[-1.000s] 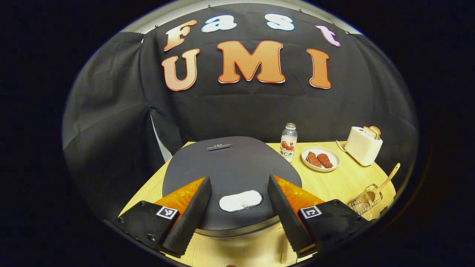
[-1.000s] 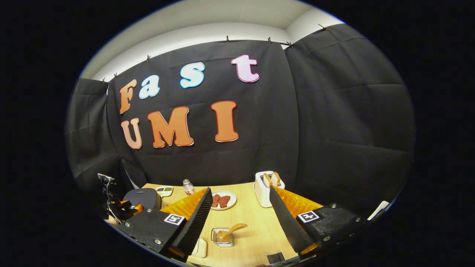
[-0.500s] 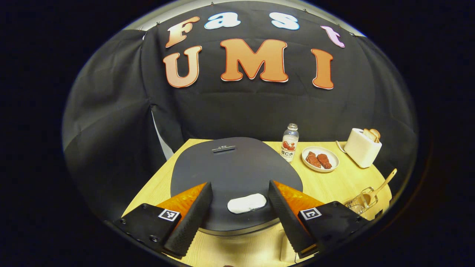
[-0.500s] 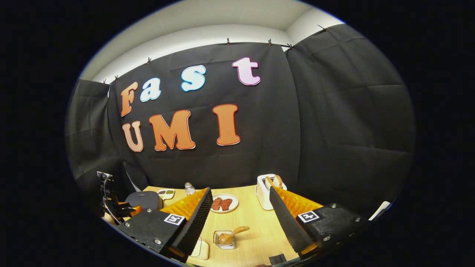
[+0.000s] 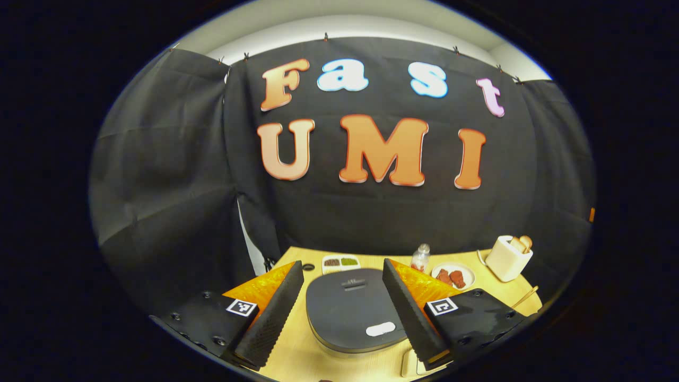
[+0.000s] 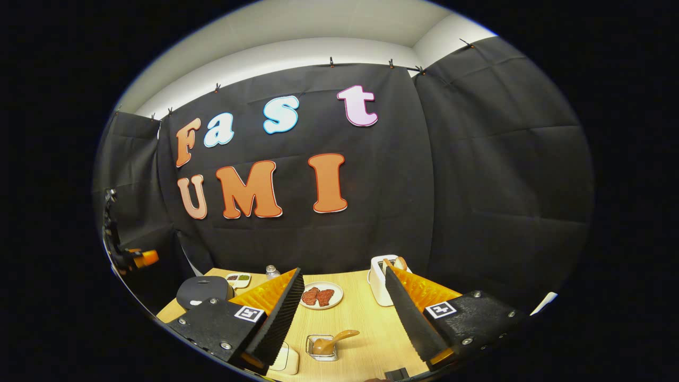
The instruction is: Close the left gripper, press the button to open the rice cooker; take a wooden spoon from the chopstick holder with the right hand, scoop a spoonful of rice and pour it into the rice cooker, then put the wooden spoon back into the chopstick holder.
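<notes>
Two pairs of tongs show at the bottom of their views, each with black ribbed pads backed by orange plastic, and each standing apart with nothing between the pads. The left tongs (image 5: 342, 305) hang above the rice cooker (image 5: 353, 315), not touching it. The cooker is a dark grey, rounded, matte body with its lid down; a small white oval button (image 5: 380, 329) sits near the lid's front edge and a slot lies near its back. It rests on a pale wooden tabletop (image 5: 294, 361) with a fine grain.

In the right gripper view the right tongs (image 6: 345, 313) hover over the tabletop's near side. Between their pads, lower down, a wire chopstick holder (image 6: 322, 347) stands with a wooden spoon (image 6: 331, 341) lying tilted in it, bowl down and handle pointing right.

Behind the cooker lie a small white dish with two compartments (image 5: 340, 262), a clear bottle (image 5: 420, 258), a white plate of reddish-brown meat (image 5: 452, 277) and a white toaster (image 5: 508, 258) with bread in its slots. All stand well apart from the cooker.
</notes>
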The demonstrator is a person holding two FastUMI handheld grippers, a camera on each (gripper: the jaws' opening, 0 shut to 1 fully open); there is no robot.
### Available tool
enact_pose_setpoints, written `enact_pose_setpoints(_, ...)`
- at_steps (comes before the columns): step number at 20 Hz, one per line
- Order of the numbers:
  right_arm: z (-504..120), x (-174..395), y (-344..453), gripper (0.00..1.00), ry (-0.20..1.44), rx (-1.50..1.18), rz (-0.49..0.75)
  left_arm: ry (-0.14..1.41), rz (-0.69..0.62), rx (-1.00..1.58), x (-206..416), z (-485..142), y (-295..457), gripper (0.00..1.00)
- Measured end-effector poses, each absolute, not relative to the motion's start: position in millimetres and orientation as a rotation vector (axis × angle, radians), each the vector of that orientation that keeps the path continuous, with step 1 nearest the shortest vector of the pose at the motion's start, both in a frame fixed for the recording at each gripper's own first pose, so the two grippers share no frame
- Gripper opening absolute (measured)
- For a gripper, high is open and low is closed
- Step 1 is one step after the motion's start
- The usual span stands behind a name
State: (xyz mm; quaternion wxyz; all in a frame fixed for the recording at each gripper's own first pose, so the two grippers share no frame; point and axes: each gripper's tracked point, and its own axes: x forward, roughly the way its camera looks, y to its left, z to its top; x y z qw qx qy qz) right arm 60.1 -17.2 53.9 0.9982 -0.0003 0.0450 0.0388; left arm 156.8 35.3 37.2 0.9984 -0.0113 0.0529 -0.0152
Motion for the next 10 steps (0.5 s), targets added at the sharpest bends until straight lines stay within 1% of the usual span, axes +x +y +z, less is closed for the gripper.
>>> enact_pose_setpoints(1, 56.2, 60.6, -17.1, 1.0, 0.086, -0.003, 0.079, 0.079, -0.027, -0.019, 147.0, 61.3, 41.6, 0.98)
enact_pose_setpoints(2, 60.8, 62.8, -16.0, 0.95, 0.082, -0.004, 0.081, 0.061, -0.022, -0.018, 138.5, 79.2, 48.1, 0.97)
enact_pose_setpoints(6, 69.3, 67.1, -17.0, 0.95, 0.058, -0.017, 0.077, -0.013, -0.015, -0.008, 106.4, 143.4, 64.4, 0.99)
enact_pose_setpoints(10, 77.3, 68.5, -16.8, 0.95, 0.038, -0.04, 0.073, -0.071, -0.01, 0.032, 85.5, 178.8, 68.4, 1.0)
